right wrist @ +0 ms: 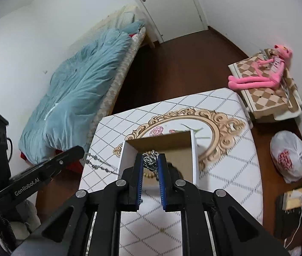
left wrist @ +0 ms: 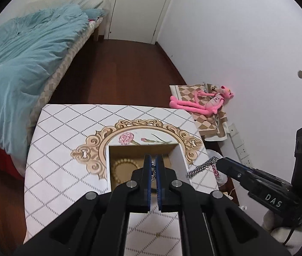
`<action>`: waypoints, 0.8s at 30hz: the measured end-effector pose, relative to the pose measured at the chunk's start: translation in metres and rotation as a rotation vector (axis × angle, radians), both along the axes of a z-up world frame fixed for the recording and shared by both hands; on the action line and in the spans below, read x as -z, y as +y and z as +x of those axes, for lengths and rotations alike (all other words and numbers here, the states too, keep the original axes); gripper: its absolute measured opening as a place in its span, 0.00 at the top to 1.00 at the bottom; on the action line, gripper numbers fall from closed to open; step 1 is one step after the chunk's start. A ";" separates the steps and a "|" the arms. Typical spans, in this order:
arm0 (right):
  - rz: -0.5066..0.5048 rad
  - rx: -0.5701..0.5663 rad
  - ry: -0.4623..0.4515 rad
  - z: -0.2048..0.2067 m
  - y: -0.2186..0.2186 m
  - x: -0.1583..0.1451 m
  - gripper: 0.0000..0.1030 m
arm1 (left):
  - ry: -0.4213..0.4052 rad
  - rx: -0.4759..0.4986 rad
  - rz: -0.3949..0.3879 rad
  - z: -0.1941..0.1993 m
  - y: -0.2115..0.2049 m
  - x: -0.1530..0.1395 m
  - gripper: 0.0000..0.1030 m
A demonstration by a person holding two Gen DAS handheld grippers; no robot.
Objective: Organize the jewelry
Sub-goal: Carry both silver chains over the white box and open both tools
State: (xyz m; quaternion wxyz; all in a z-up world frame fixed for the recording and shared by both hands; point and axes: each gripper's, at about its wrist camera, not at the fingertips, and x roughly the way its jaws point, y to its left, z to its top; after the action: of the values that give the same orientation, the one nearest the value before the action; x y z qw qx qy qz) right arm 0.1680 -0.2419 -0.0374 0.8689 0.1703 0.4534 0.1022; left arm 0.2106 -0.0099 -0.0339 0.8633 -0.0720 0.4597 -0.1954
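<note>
Chains half hidden — right fingers [right wrist: 151, 163] clamp a thick one [right wrist: 150, 161], left fingers [left wrist: 154, 166] pinch a thin one [right wrist: 99, 163].

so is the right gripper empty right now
No, the right gripper is shut on a bunched silver chain, held just above the open box.

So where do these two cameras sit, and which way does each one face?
Left wrist: on the left gripper, facing along its fingers into the box; a thin chain is pinched; the right gripper shows, holding a chunky chain.
Right wrist: on the right gripper, above the box; the left gripper shows.
Shared: table, box, bed, pink toy.
</note>
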 end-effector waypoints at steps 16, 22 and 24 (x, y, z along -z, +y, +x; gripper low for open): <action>-0.010 -0.091 0.239 0.102 0.009 0.071 0.86 | 0.190 -0.083 0.196 0.076 -0.006 0.073 0.92; -0.075 -0.114 0.335 0.117 0.018 0.096 0.85 | 0.156 -0.155 0.248 0.077 0.010 0.081 0.06; -0.120 -0.100 0.369 0.120 0.016 0.103 0.85 | 0.148 -0.169 0.273 0.076 0.012 0.082 0.06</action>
State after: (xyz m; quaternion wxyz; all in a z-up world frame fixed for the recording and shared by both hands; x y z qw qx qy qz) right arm 0.2878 -0.2262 -0.1405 0.7735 0.1114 0.6182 0.0849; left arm 0.2867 0.0022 -0.1156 0.8422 -0.0066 0.5366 -0.0519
